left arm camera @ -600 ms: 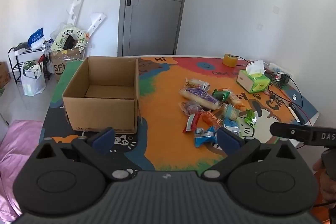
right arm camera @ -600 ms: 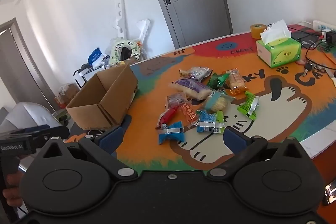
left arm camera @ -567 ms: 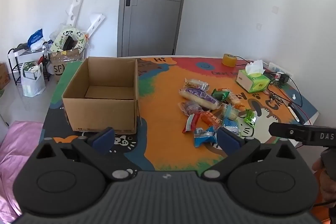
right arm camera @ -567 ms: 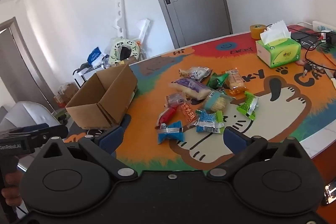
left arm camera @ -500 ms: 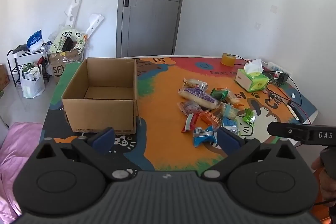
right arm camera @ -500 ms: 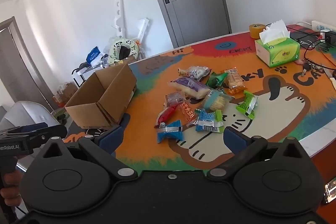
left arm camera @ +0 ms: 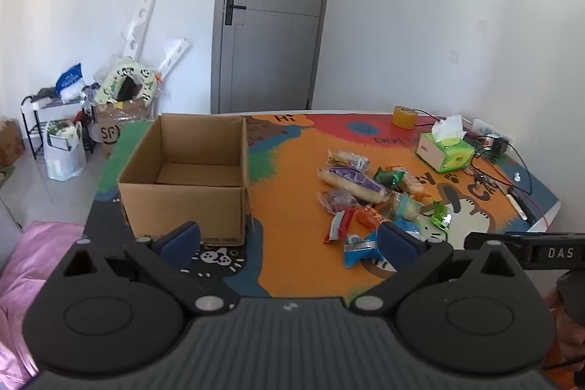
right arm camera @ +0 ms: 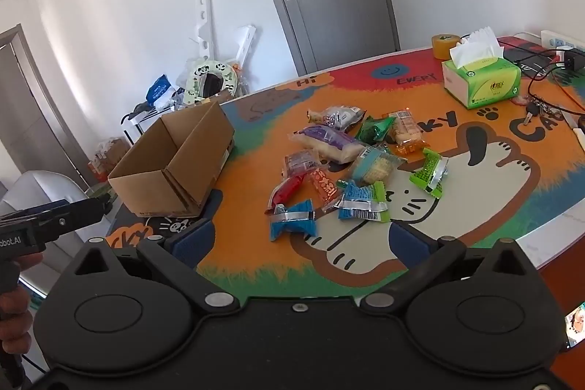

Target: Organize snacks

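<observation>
An open, empty cardboard box [left arm camera: 190, 178] [right arm camera: 175, 163] stands on the left of the colourful table mat. Right of it lies a heap of several wrapped snacks [left arm camera: 369, 200] [right arm camera: 343, 163]: a long purple bread pack [right arm camera: 325, 139], a red stick [right arm camera: 287, 190], blue packets [right arm camera: 292, 218], a green packet [right arm camera: 429, 172]. My left gripper [left arm camera: 289, 240] is open, held back from the table's near edge between box and snacks. My right gripper [right arm camera: 299, 236] is open too, hovering short of the blue packets. Nothing is between either pair of fingers.
A green tissue box [right arm camera: 480, 79], a yellow tape roll [right arm camera: 444, 46], keys and cables [right arm camera: 541, 68] sit at the table's far right. A grey door [left arm camera: 270, 17] is behind. Bags and a rack [left arm camera: 62, 134] stand on the floor at left. A pink cloth [left arm camera: 25, 262] lies lower left.
Both views have drifted slightly; the table contents sit a touch lower and farther. Nothing on the table has moved and both grippers stay open.
</observation>
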